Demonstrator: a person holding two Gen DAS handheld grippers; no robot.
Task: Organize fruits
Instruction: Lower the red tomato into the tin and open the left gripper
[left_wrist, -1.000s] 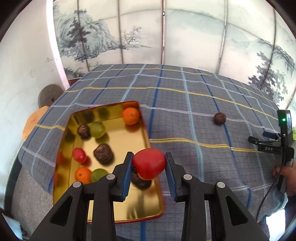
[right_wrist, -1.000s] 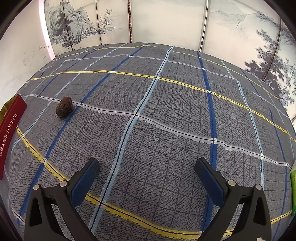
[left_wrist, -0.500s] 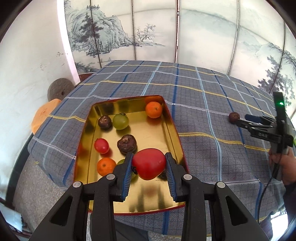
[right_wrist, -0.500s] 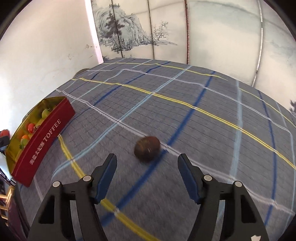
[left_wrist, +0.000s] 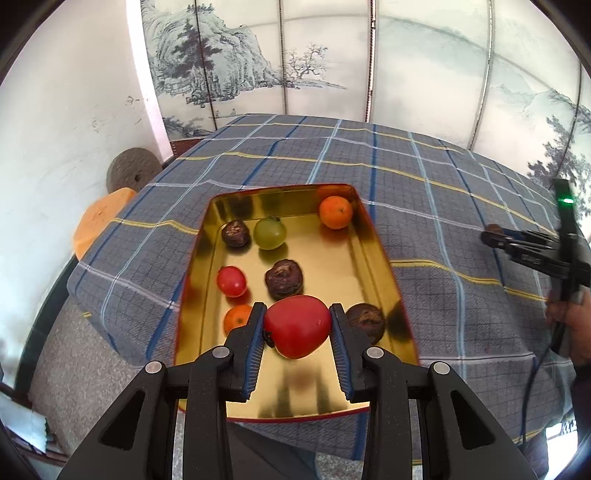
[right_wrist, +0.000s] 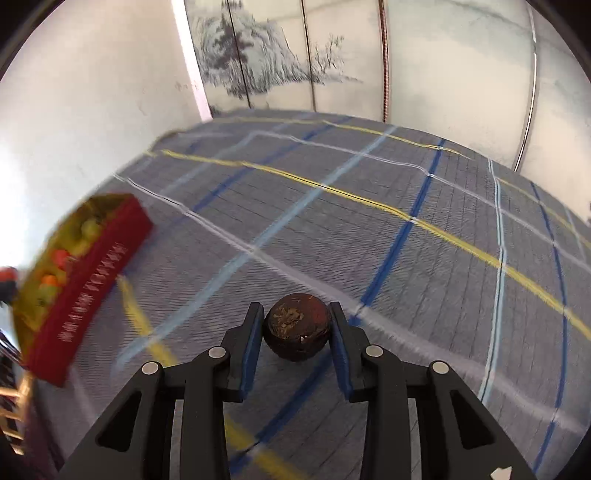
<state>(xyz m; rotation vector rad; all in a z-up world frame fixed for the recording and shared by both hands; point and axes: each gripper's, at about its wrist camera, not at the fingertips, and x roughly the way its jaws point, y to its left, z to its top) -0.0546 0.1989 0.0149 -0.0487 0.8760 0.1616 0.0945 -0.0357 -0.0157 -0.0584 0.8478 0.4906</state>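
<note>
Jaws of right gripper (right_wrist: 296, 325) now clamp brown fruit (right_wrist: 296, 326) — previously apart.

Past my left gripper I see a checked cloth (left_wrist: 424, 206), a painted screen (left_wrist: 258, 66), a round stone (left_wrist: 133, 173), and an orange stool (left_wrist: 99, 218).

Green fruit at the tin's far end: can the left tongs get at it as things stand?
Probably not yet. The left tongs are shut on the red tomato, so they're occupied. The path over the gold tin to the green fruit looks open otherwise.
</note>
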